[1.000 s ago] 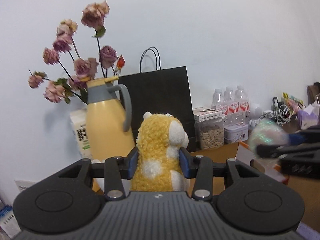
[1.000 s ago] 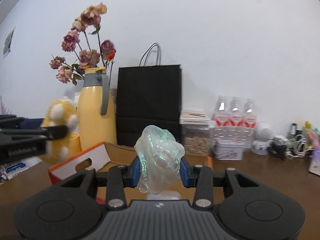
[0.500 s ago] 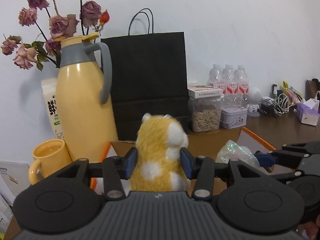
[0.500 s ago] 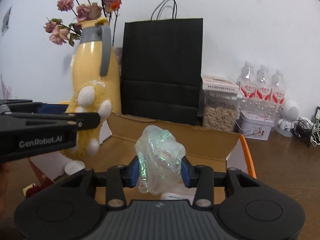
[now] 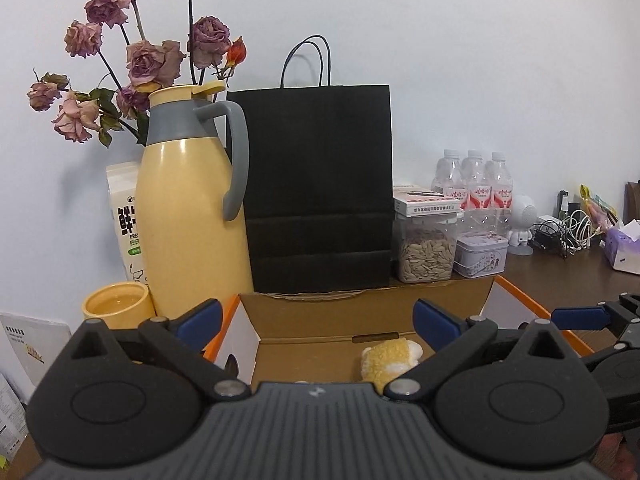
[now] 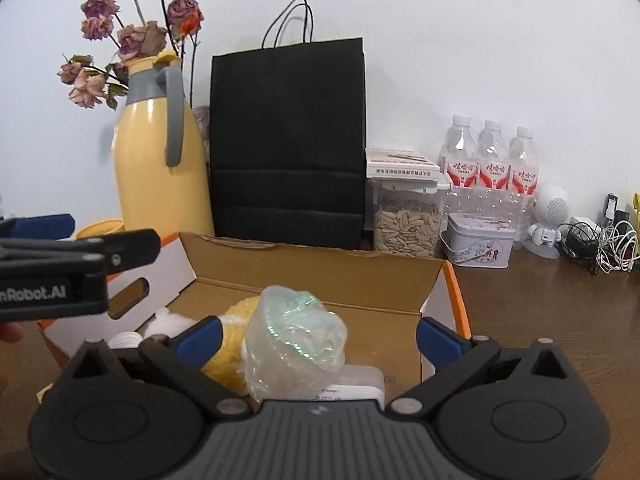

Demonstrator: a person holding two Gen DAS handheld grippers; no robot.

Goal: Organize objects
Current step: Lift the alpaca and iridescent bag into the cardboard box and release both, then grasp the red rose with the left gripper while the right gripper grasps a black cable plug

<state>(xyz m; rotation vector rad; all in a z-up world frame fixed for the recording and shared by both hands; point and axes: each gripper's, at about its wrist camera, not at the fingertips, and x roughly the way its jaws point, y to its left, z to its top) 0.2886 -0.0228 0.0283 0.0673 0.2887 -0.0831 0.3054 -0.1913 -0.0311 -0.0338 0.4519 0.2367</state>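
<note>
Both claws had just sprung wide, empty: left claw (image 5: 316, 314), right claw (image 6: 318, 334); plush toy (image 5: 390, 356) half hidden in box (image 5: 328, 316), lower centre.

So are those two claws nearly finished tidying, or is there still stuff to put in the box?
Done: the yellow plush toy and the crinkly plastic ball now lie in the cardboard box. In hand: nothing; the left claw and right claw have just been opening and stand wide, gripping nothing. Left: possibly the yellow cup or tin outside the box, though I can't tell whether they belong in it.
</note>
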